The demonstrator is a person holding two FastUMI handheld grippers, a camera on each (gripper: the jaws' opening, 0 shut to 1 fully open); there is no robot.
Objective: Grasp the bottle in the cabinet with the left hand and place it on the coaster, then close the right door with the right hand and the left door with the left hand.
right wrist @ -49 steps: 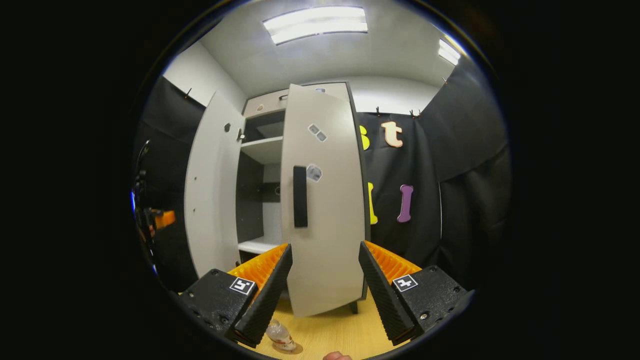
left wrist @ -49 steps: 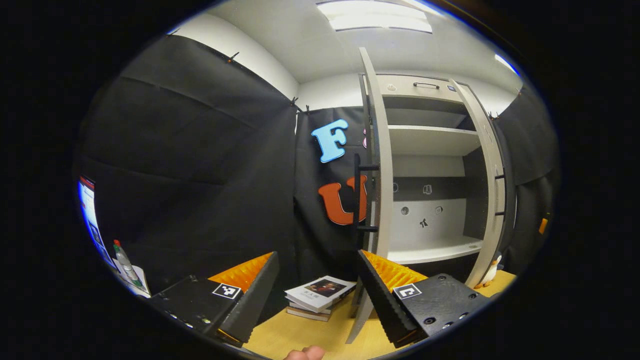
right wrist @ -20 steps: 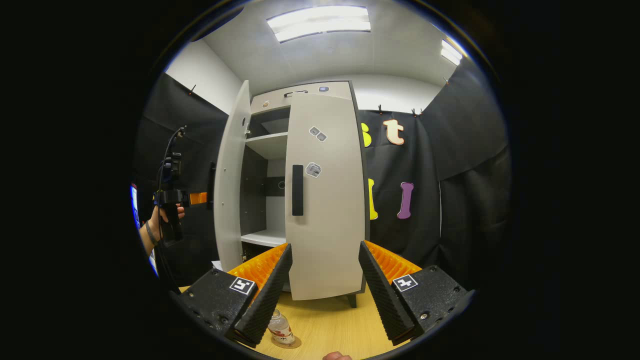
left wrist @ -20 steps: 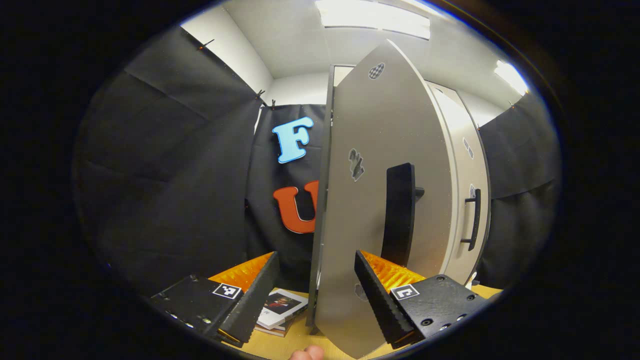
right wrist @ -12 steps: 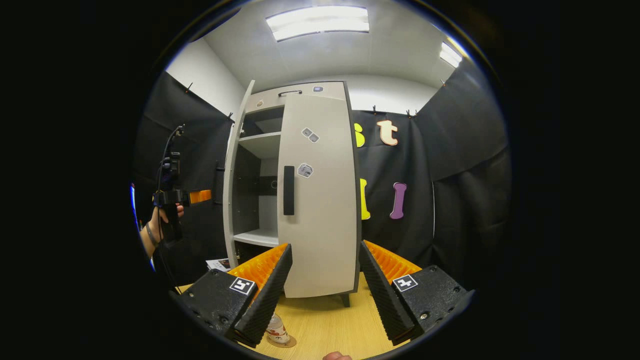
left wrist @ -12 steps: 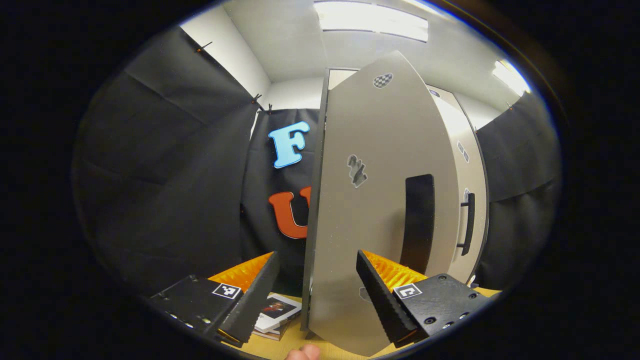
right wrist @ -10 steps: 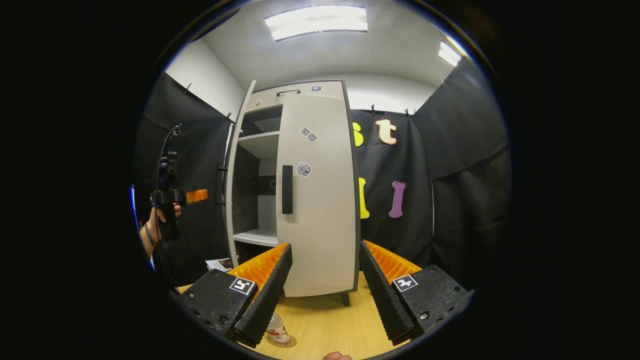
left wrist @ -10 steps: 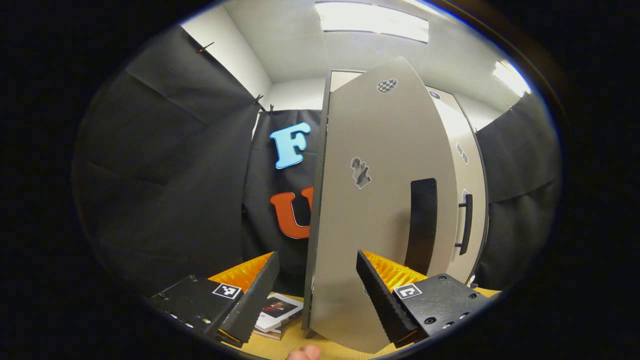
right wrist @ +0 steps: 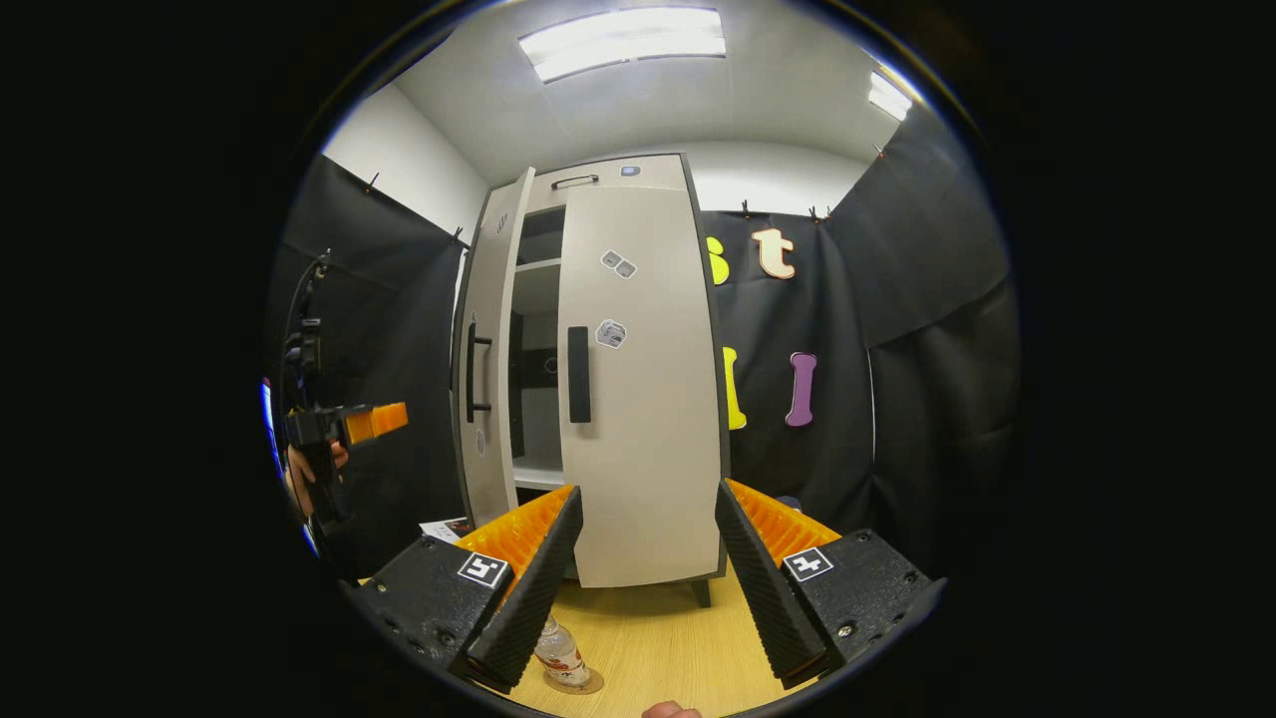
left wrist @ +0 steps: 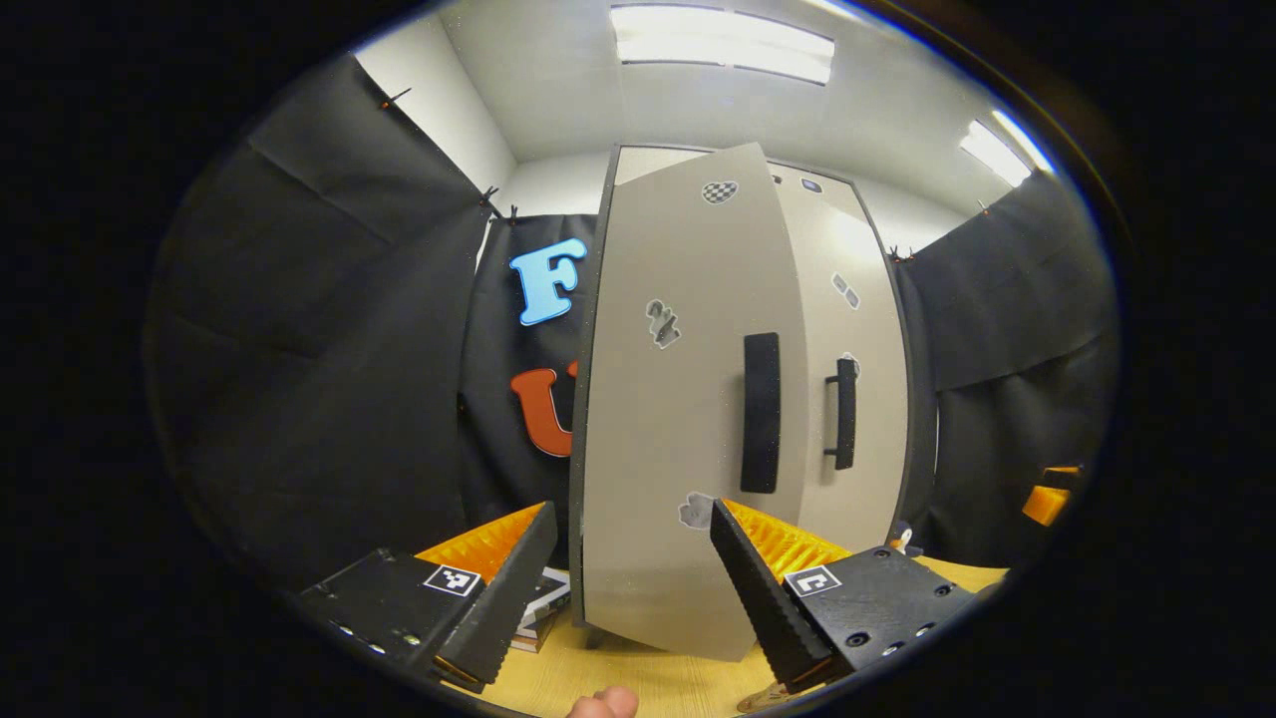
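Observation:
The grey cabinet's right door (right wrist: 643, 399) sits shut. Its left door (right wrist: 488, 379) stands slightly ajar, leaving a narrow dark gap with a shelf showing. In the left gripper view the left door (left wrist: 678, 399) with its black handle (left wrist: 761, 412) fills the centre, just beyond my open left gripper (left wrist: 633, 588). In the right gripper view the left gripper (right wrist: 374, 421) hangs left of that door, a little apart from it. The clear bottle (right wrist: 556, 650) stands upright on the round coaster (right wrist: 583, 686) on the table, behind the left finger of my open, empty right gripper (right wrist: 643, 588).
A stack of books (left wrist: 543, 608) lies on the wooden table (right wrist: 658, 648) beside the cabinet's left foot. Black cloth walls close in on both sides. The right door's handle (left wrist: 844, 414) juts out next to the left one.
The left door has swung most of the way toward shut, from wide open to a narrow gap. The left gripper followed it round. The right door stays shut and the right gripper barely moved.

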